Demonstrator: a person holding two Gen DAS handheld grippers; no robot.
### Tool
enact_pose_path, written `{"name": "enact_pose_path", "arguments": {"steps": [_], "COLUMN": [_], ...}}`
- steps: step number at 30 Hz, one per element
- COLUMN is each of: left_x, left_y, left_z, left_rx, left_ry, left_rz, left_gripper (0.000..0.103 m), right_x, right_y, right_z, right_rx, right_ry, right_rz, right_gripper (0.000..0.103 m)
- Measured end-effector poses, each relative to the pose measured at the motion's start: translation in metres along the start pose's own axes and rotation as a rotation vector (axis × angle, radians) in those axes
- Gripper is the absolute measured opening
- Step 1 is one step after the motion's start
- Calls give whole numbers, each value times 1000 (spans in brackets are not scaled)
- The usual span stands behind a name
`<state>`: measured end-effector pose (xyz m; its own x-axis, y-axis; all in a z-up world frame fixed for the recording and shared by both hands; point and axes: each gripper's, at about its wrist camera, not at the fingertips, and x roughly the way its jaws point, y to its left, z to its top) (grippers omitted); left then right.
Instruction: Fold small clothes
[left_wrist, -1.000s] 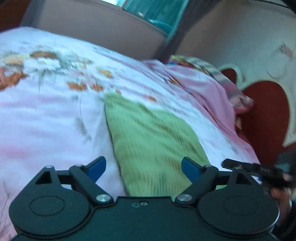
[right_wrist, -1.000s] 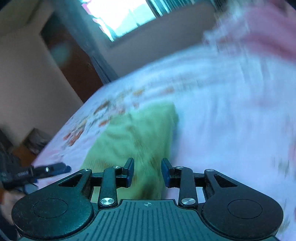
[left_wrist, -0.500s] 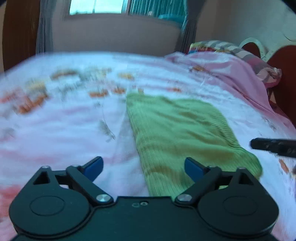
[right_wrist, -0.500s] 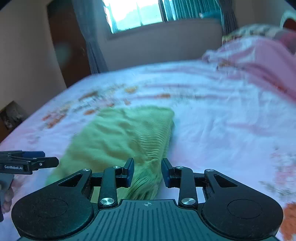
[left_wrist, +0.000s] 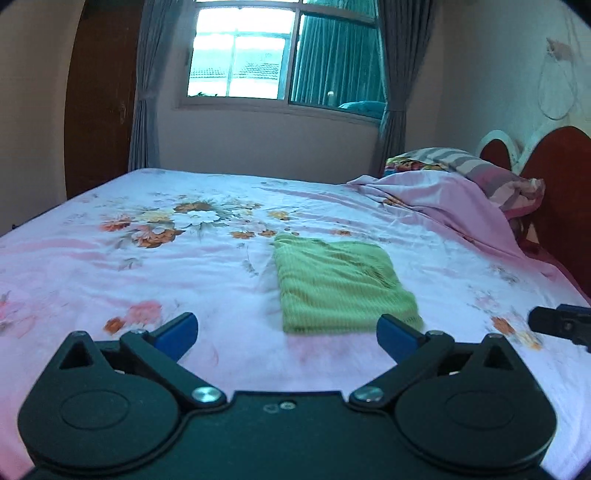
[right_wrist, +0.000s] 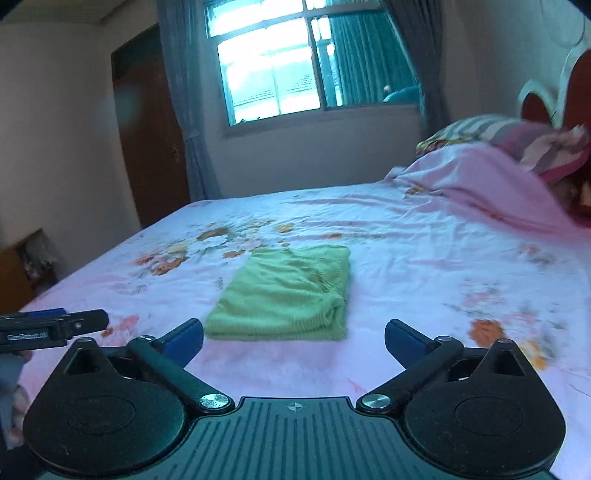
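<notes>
A folded green knit garment (left_wrist: 340, 286) lies flat on the floral bed sheet (left_wrist: 147, 266), in a neat rectangle. It also shows in the right wrist view (right_wrist: 288, 295). My left gripper (left_wrist: 286, 334) is open and empty, held above the bed short of the garment's near edge. My right gripper (right_wrist: 293, 338) is open and empty, also short of the near edge. The right gripper's tip shows at the right edge of the left wrist view (left_wrist: 561, 325); the left gripper's tip shows at the left of the right wrist view (right_wrist: 51, 326).
A pink blanket (left_wrist: 443, 199) and striped pillows (left_wrist: 480, 170) are heaped at the right by the red headboard (left_wrist: 554, 166). A window with curtains (left_wrist: 284, 55) is on the far wall. A brown door (right_wrist: 147, 140) stands at the left.
Both grippers have pulled back and up from the garment, which now lies folded farther away. My right gripper has opened from nearly shut. The left stayed open.
</notes>
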<state>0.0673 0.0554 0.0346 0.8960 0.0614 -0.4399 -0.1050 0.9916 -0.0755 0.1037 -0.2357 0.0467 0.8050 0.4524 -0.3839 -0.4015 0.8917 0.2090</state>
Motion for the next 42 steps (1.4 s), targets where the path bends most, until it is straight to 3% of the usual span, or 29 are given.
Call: {"name": "enact_pose_path", "arguments": {"steps": [4, 13, 42], "left_x": [-40, -81, -87], "left_y": [-12, -29, -34], "left_z": [-8, -21, -26], "left_rx": [47, 54, 48], "left_ry": [-40, -91, -97], "left_rz": [-3, -47, -60], "left_gripper": [102, 102, 102], "right_x": [-32, -75, -93], "right_y": [17, 46, 49], "right_z": [-13, -35, -26], "right_rx": [9, -10, -28], "right_ry": [-2, -20, -89], "right_rz": [-81, -117, -161], "right_gripper": [103, 103, 103]}}
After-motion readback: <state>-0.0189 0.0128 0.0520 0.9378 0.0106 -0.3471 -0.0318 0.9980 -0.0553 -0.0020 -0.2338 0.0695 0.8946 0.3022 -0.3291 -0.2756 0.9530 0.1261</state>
